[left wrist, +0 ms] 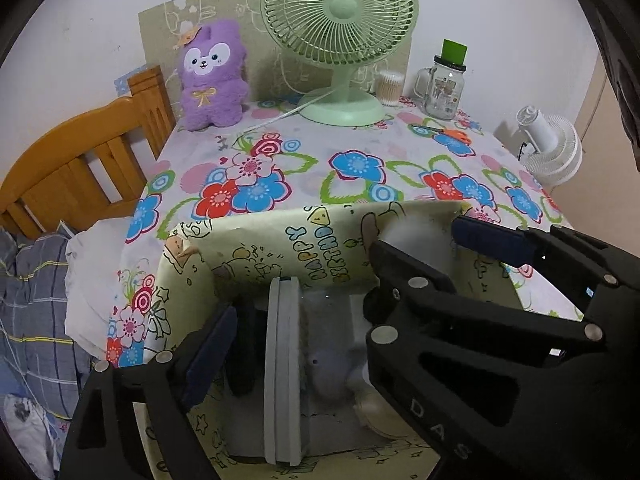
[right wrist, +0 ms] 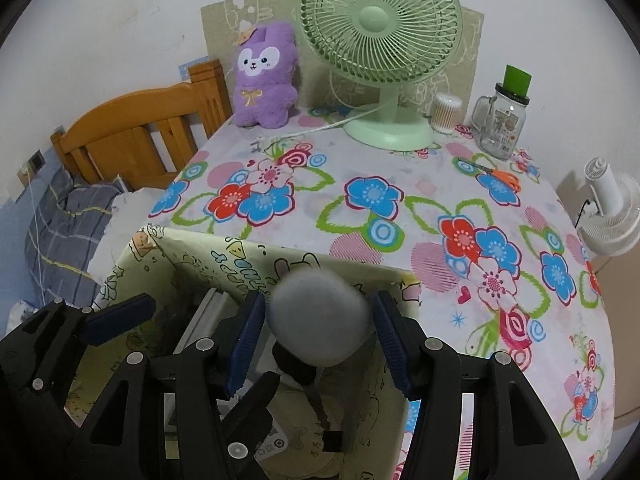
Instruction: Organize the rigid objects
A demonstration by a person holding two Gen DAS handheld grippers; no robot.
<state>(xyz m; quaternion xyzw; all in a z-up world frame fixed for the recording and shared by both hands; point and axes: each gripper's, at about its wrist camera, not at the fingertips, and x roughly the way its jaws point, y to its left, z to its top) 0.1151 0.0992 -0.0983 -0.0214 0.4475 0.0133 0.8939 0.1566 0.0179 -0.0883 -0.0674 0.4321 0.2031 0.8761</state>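
A box [left wrist: 256, 256] wrapped in yellow "Happy Birthday" paper stands open at the table's near edge. Inside it a flat grey slab [left wrist: 283, 360] stands on edge, with a dark item [left wrist: 244, 352] to its left. My left gripper [left wrist: 294, 324] hangs over the box, open wide; the slab lies between its fingers and the pads are clear of it. My right gripper [right wrist: 320, 340] is shut on a grey fluffy ball [right wrist: 320, 312] with a black stem below it. The ball sits just over the box's far right rim. In the left wrist view, the right gripper [left wrist: 420, 248] and ball [left wrist: 416, 232] are on the right.
On the flowered tablecloth [right wrist: 360, 184] stand a green fan [right wrist: 380, 40], a purple plush [right wrist: 264, 80], a cotton-swab tub [right wrist: 446, 114] and a glass jar [right wrist: 502, 124], with orange-handled scissors [right wrist: 506, 178] lying near the jar. A white fan [right wrist: 612, 208] is right of the table, a wooden headboard [right wrist: 132, 136] and bedding left.
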